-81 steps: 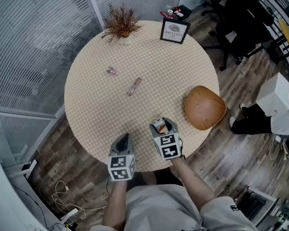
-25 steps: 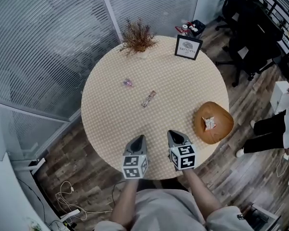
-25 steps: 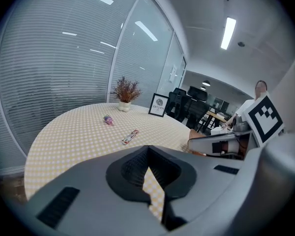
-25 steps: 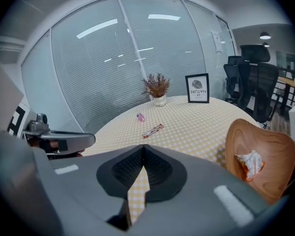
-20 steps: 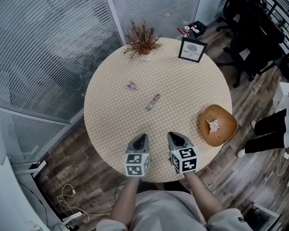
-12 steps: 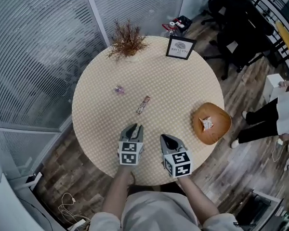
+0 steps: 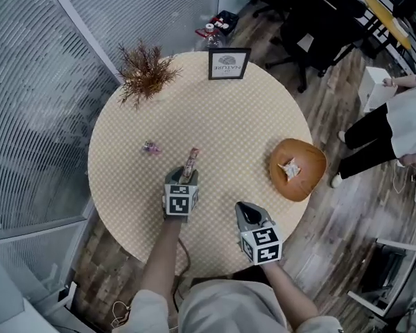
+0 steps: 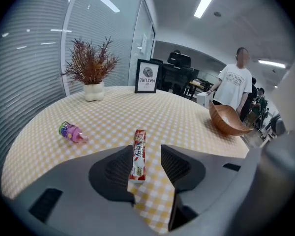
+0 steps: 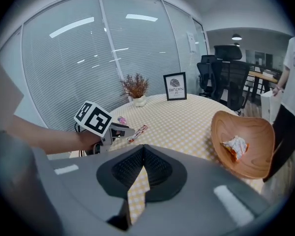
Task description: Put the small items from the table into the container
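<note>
A red and white candy stick (image 7: 191, 161) (image 8: 138, 154) (image 9: 138, 131) lies flat on the checked round table (image 7: 249, 116). My left gripper (image 7: 185, 174) (image 8: 146, 162) hovers at its near end, jaws opening, and the stick lies between the pads without being pressed. A small pink and purple item (image 7: 150, 146) (image 8: 72, 131) lies to the stick's left. The wooden bowl (image 7: 297, 168) (image 9: 243, 144) (image 8: 228, 122) at the table's right edge holds a crumpled wrapper (image 7: 289, 168) (image 9: 234, 146). My right gripper (image 7: 246, 214) (image 9: 142, 156) is shut and empty near the front edge.
A dried plant in a white pot (image 7: 144, 69) (image 8: 92, 68) and a framed sign (image 7: 228, 64) (image 8: 147, 76) stand at the table's far side. A person (image 7: 395, 120) (image 8: 234, 87) stands beyond the bowl. Office chairs (image 7: 312, 26) are behind.
My left gripper moved forward and down to the candy stick and its jaws opened around it. The right gripper stayed near the front edge.
</note>
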`<state>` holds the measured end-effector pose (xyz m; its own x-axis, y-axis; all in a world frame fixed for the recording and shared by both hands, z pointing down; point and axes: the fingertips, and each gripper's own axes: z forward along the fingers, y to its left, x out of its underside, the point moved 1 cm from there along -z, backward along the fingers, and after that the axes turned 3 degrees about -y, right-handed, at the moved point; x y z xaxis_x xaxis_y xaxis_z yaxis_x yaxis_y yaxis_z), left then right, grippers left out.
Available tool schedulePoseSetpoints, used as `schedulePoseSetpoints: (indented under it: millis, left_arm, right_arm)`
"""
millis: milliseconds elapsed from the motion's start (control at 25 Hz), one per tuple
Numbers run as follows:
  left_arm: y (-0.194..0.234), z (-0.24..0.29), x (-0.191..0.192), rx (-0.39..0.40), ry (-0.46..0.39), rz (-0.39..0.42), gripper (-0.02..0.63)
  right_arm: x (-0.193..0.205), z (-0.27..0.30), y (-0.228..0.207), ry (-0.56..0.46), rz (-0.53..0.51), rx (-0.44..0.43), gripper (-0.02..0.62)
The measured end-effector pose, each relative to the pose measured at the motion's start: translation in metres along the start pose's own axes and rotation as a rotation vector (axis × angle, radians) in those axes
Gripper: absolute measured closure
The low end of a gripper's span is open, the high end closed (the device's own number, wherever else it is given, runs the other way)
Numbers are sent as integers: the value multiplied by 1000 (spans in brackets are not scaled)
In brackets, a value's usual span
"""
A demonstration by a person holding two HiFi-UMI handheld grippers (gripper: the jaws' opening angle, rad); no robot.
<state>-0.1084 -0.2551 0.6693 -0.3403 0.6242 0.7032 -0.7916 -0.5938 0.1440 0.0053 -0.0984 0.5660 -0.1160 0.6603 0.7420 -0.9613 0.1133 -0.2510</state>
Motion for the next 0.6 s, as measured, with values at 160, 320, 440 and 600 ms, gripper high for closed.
schedulePoseSetpoints:
  millis: [160,320,440,600]
  left_arm:
    - [5,28,-1,26,70,18,439]
    - [7,45,-2,33,108,26,439]
    - [5,53,2,54,138,34,439]
    - [8,59,11,39,173,52,440]
  right_arm:
    - [5,-4,-11,6,32,36,594]
    - [12,-6,-20,27,51,57,593]
    - [15,-5,-21,38,51,58,594]
    - [19,-4,-23,48,46,52,594]
